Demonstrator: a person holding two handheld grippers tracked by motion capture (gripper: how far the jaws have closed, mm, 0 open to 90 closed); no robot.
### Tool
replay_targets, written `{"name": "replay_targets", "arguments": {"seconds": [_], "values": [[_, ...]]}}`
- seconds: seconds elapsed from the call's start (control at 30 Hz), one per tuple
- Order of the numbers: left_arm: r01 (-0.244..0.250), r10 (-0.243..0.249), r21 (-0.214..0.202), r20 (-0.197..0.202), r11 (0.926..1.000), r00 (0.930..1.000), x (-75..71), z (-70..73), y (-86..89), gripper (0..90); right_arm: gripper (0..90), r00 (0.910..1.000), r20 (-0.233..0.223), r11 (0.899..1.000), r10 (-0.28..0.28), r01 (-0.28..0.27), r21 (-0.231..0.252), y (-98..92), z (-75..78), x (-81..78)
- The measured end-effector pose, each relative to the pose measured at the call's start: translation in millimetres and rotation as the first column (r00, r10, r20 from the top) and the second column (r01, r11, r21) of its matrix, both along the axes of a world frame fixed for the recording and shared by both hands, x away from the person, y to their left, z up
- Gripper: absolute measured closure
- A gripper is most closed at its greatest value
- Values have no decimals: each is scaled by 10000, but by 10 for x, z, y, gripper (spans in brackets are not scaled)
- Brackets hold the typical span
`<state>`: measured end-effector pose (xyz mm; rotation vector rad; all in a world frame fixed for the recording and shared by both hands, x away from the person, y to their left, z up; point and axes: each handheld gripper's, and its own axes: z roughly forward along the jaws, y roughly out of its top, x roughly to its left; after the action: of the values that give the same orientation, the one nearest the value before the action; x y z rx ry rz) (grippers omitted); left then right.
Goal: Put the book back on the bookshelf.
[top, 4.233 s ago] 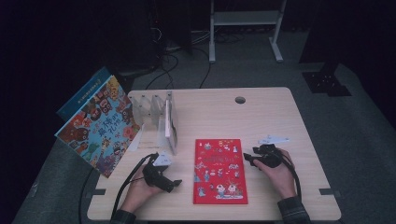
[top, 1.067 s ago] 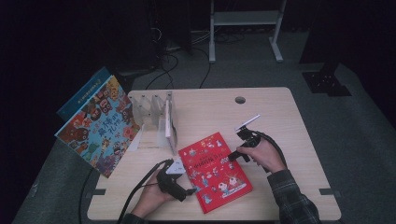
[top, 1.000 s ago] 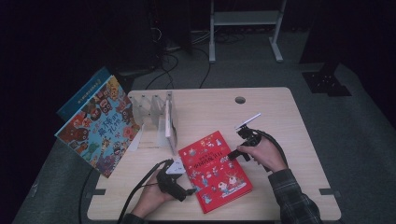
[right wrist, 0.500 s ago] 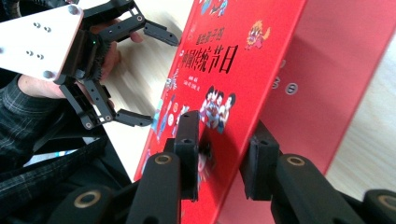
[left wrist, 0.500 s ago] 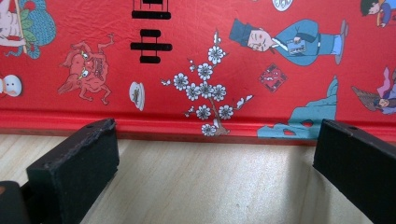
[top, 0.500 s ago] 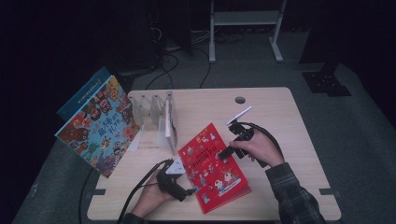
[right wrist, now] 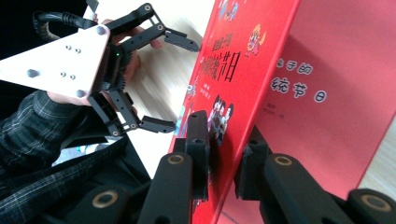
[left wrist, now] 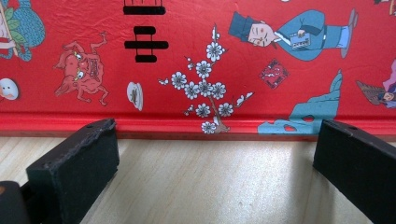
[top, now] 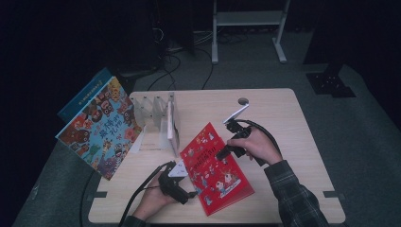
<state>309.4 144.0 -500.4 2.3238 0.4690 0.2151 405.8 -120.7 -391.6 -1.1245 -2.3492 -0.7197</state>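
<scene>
In the high view the jaws of the right gripper (top: 222, 152) are hard to make out against the dark hand, and the table (top: 302, 142) is dim. The left gripper view cuts the red book (left wrist: 224, 60) off on three sides, and the right gripper view crops its far corner.

The red book (top: 215, 168) has a glossy hard cover printed with cartoon figures, white blossoms and black and white characters. It lies near the front of the table between the two hands, its cover lifted away from the pale red page (right wrist: 327, 93) beneath.

The right gripper (right wrist: 224, 154) has its jaws clenched on the edge of the lifted cover, one pad on the printed face and one behind it; they have just been closing on it. The left gripper (top: 189, 189) sits at the book's near left edge with jaws spread wide, released, both pads resting on the table just short of the book's edge and grasping nothing.
</scene>
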Motion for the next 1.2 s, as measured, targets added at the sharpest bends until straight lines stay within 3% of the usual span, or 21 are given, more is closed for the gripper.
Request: {"name": "replay_targets", "arguments": {"seconds": [0.2, 0.33, 0.53, 0.7, 0.83, 0.93, 1.13, 1.2], "values": [[-9, 9, -13, -4, 10000, 10000, -1, 0, 0, 0, 814, 9996, -216, 9998, 193, -191, 74, 74, 42, 1], [-33, 33, 5, 11, 10000, 10000, -1, 0, -1, 0, 833, 9997, -255, 9999, 7, -4, 141, 77, 55, -13], [-413, 410, -123, -213, 9991, 9989, 45, 14, 76, 0, 870, 9990, 11, 9974, -440, 438, 574, -14, 104, -55], [-820, 804, -433, -359, 9957, 9961, 98, 44, 134, 0, 876, 9980, 426, 9924, -464, 412, 1156, -135, 206, -132], [-907, 800, -1520, -751, 9842, 9940, 156, 113, 122, 0, 876, 9942, 834, 9886, -681, 560, 1398, -238, 322, -186], [-912, 761, -1940, -838, 9768, 9936, 203, 172, 92, 0, 876, 9922, 1014, 9836, -721, 539, 1720, -314, 402, -231], [-598, 345, -2997, -890, 9522, 9954, 231, 317, 9, 0, 876, 9861, 1441, 9743, -832, 501, 2197, -427, 540, -345], [-482, 188, -3366, -899, 9404, 9958, 231, 382, -15, 0, 876, 9835, 1597, 9719, -845, 460, 2309, -446, 568, -382]]}}
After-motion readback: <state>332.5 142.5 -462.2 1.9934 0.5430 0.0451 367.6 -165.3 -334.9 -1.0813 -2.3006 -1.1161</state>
